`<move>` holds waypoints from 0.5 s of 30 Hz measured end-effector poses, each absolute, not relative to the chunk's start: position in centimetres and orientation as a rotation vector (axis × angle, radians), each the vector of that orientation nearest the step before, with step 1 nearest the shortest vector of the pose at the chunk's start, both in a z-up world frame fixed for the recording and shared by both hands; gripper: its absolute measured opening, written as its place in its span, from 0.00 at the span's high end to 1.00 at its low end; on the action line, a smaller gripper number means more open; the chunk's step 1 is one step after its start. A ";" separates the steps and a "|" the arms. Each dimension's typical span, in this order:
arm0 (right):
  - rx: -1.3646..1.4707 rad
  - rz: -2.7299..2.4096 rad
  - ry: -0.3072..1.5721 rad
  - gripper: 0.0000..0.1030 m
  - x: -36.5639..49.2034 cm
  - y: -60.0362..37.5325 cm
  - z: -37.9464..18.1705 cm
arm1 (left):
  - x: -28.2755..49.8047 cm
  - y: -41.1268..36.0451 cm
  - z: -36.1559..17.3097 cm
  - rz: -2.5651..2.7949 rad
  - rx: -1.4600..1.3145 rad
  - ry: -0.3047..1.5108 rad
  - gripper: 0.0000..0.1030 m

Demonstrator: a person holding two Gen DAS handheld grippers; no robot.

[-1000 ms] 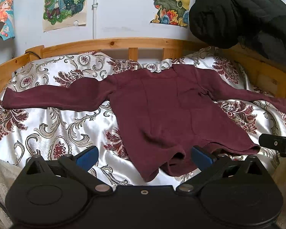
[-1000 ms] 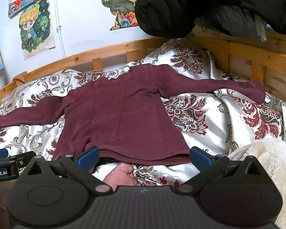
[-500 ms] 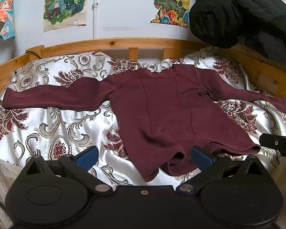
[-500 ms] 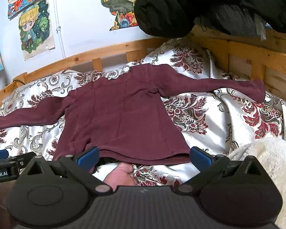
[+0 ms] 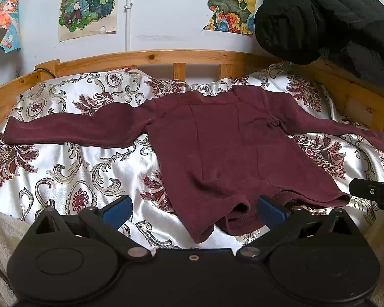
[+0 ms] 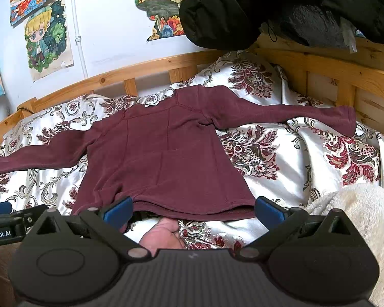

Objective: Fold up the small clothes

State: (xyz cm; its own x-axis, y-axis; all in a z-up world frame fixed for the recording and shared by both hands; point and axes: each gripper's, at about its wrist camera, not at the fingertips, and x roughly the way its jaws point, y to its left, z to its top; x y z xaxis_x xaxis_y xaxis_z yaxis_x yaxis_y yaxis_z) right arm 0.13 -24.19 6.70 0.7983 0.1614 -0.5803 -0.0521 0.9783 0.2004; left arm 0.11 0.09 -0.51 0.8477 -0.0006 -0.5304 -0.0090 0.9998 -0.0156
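We are holding our left tool and right tool wide open, gripping nothing, just short of the hem of the maroon shirt lying spread flat on the bed.

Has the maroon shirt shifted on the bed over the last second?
No. The maroon shirt lies spread as before; its collar sits at the same spot below the wooden headboard slats, and both sleeves are unchanged.

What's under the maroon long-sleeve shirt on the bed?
The maroon shirt lies spread on a floral satin bedspread; a hand shows just below its hem. Anything beneath the shirt's middle is covered.
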 end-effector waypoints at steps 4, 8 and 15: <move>0.180 0.116 0.635 0.00 0.1 -24.2 6.7 | 0.1 0.1 -0.6 0.007 -0.018 0.566 0.01; 0.180 0.115 0.636 0.00 0.1 -24.2 6.7 | 0.2 0.1 -0.6 0.010 -0.023 0.568 0.01; 0.181 0.106 0.646 0.00 0.2 -24.1 6.7 | 0.4 0.1 -0.5 0.013 -0.022 0.579 0.01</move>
